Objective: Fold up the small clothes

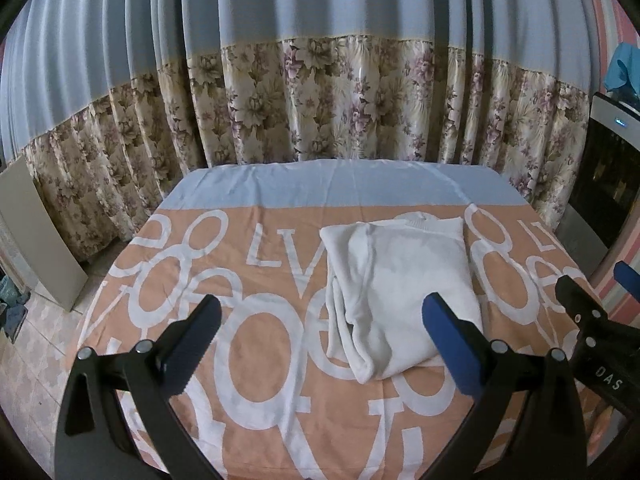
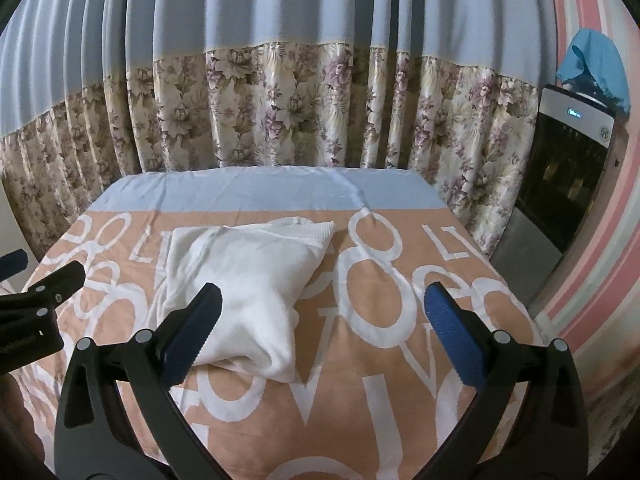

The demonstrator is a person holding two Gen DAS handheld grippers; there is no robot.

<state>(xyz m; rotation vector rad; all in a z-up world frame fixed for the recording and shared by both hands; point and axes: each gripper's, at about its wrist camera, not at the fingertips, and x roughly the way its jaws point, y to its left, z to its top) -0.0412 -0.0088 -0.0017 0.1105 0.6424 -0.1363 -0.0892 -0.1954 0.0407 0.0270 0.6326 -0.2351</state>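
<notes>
Grey-blue curtain (image 1: 280,8) with floral lower band across the whole back, hanging right behind the table's far edge. Striped pink wall (image 2: 592,240) on the right. Peach tablecloth (image 1: 256,360) with big white letters, pale blue strip at the far end, covering the table fully. Dark appliance with a small lit display (image 2: 568,184) at the right, near the table's far right corner, blue cloth (image 2: 596,56) draped on top. Beige panel (image 1: 36,232) leaning at the left, on tiled floor (image 1: 36,352). White folded garment (image 1: 396,292) lying flat on the cloth, centre-right in the left wrist view, ribbed collar toward the far end, folded layers stacked along its left edge. Nothing between tongs and garment. Left gripper (image 1: 320,332) spread wide, empty, hovering above the near end of the garment, no contact visible. Right gripper (image 2: 324,332) also spread wide, empty, left finger overlapping the garment's near corner in view; touching or not, cannot tell. Right gripper's tips visible at the right edge of the left wrist view.
</notes>
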